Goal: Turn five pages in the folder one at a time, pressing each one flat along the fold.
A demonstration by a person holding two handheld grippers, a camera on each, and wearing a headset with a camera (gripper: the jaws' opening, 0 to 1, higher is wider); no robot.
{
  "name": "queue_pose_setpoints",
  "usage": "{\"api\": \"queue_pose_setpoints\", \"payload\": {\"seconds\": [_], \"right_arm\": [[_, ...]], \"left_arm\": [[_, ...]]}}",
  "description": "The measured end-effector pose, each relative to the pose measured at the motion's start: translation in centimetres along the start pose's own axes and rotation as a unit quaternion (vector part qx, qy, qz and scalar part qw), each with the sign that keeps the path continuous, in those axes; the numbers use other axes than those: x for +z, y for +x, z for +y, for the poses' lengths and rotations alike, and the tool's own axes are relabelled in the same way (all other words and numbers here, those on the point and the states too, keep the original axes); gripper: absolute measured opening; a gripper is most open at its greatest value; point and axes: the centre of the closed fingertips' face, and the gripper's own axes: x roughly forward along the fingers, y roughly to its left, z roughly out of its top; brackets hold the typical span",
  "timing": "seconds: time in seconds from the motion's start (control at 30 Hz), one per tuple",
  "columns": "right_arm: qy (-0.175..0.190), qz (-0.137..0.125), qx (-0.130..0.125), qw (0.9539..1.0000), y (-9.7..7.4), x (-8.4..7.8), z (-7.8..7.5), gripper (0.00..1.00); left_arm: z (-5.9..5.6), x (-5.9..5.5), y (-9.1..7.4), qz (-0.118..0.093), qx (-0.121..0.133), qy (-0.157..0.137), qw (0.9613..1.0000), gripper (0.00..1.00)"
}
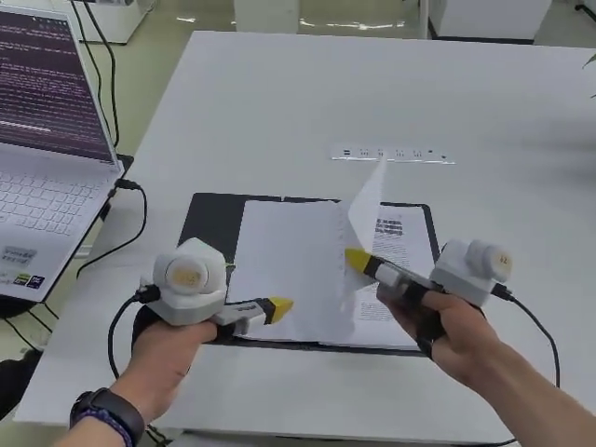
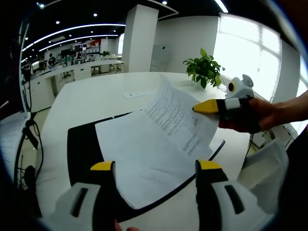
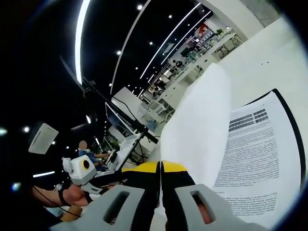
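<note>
A black folder (image 1: 212, 216) lies open on the white table, with white pages on both halves. One page (image 1: 365, 216) stands lifted near the fold, curling upward. My right gripper (image 1: 357, 261) is shut on that page's lower edge; in the right gripper view the sheet (image 3: 202, 120) rises from between its yellow tips (image 3: 160, 168), with printed text (image 3: 255, 154) on the page beneath. My left gripper (image 1: 277, 306) is open at the folder's near edge; in the left gripper view its yellow-tipped jaws (image 2: 156, 166) frame the blank left page (image 2: 139, 154), with nothing between them.
An open laptop (image 1: 42, 140) sits at the table's left edge, cables (image 1: 130, 223) trailing beside the folder. A flush power-socket strip (image 1: 391, 154) lies in the table beyond the folder. A potted plant (image 2: 204, 70) stands far off.
</note>
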Motion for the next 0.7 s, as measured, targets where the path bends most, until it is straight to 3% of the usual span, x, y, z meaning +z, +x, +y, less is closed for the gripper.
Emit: {"api": "queue_pose_setpoints", "payload": {"seconds": [0.43,0.7], "right_arm": [[-0.012,0.041,0.031,0.9986,3.9,-2.4,2.8,0.0],[0.001,0.06,0.042,0.9973,6.1,-4.3,4.0,0.0]], "left_arm": [[2.1,-0.7,-2.2,-0.007,0.021,-0.015,0.9996,0.66],[3.6,-1.2,-3.9,-0.011,0.036,-0.024,0.999,0.66]]}}
